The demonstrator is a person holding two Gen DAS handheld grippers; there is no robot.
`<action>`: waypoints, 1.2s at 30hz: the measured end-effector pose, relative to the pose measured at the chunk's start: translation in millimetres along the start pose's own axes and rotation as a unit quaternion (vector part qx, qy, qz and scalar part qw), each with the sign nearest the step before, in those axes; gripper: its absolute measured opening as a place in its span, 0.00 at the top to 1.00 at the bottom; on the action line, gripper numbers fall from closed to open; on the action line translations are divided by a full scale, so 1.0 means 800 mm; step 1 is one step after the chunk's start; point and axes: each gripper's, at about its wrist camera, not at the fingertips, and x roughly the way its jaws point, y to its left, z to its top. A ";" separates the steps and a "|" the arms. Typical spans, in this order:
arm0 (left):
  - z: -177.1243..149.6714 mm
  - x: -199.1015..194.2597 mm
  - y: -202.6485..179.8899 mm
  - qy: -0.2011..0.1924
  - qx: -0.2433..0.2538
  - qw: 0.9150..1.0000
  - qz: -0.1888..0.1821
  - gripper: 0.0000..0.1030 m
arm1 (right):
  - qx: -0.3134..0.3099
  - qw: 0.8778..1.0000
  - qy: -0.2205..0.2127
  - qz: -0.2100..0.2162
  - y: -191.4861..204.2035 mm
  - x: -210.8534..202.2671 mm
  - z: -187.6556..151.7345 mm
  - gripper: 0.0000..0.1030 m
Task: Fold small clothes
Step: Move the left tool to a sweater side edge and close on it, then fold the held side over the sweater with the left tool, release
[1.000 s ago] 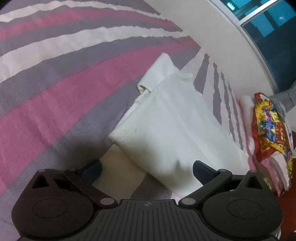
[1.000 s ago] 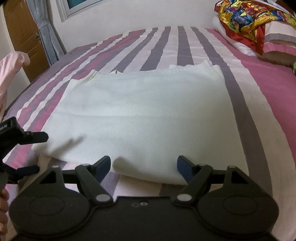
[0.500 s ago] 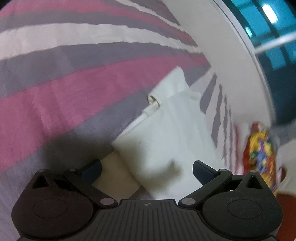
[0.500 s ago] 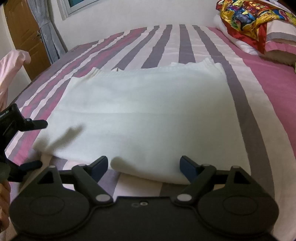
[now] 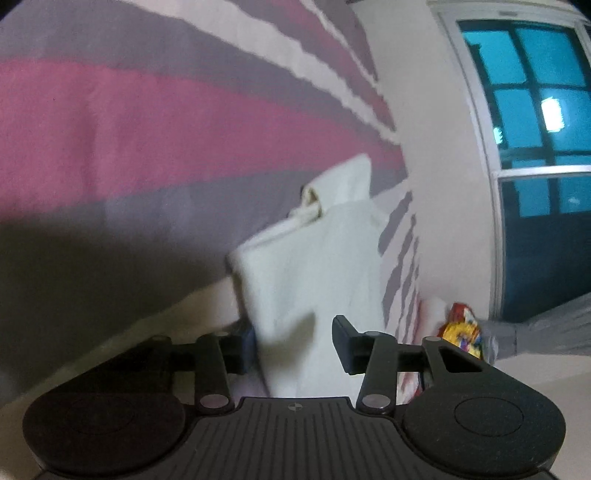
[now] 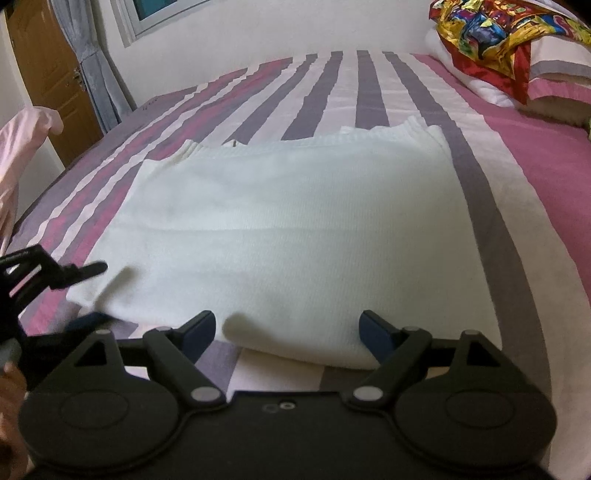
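A white knitted garment (image 6: pixel 288 229), folded into a wide rectangle, lies on the striped bedspread (image 6: pixel 369 85). My right gripper (image 6: pixel 286 332) stands open at its near edge, one finger on each side of the thick fold, neither pressing on it. My left gripper (image 5: pixel 295 343) is rolled onto its side at the garment's (image 5: pixel 314 266) near left corner. Its jaws are closing with that corner between them. In the right wrist view the left gripper (image 6: pixel 94 293) has one finger above the corner and one below it, with a gap still showing.
A colourful cloth (image 6: pixel 480 33) lies over pillows (image 6: pixel 554 74) at the bed's head, far right. Pink fabric (image 6: pixel 22 147) hangs at the left, beside a wooden door (image 6: pixel 48 74) and curtain. A window (image 5: pixel 535 129) and white wall (image 5: pixel 436 166) border the bed's far side.
The left gripper has rolled onto its side, dropped to the garment's corner and narrowed its jaws around it. The right gripper and the garment have stayed in place.
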 end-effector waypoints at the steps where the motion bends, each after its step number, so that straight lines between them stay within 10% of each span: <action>1: 0.002 0.004 -0.002 -0.003 0.003 1.000 -0.002 0.56 | 0.001 1.000 -0.001 0.001 -0.001 -0.001 0.000 0.18; 11: 0.019 0.044 -0.020 -0.024 0.019 0.999 -0.016 0.56 | 0.010 1.000 -0.023 -0.008 -0.008 0.009 0.013 0.18; 15: 0.023 0.048 -0.018 -0.015 0.016 1.000 -0.003 0.86 | 0.012 1.000 -0.024 -0.010 -0.007 0.021 0.020 0.18; 25: 0.022 0.037 -0.058 -0.007 0.096 0.995 -0.031 0.93 | 0.024 0.999 -0.034 -0.006 -0.019 0.020 0.023 0.18; 30: -0.008 0.049 -0.132 0.030 0.224 0.972 -0.070 0.93 | 0.043 0.999 -0.028 -0.006 -0.037 0.023 0.021 0.19; 36: -0.101 0.090 -0.197 0.127 0.356 0.921 -0.099 0.93 | 0.089 0.994 -0.056 0.003 -0.074 0.002 0.016 0.20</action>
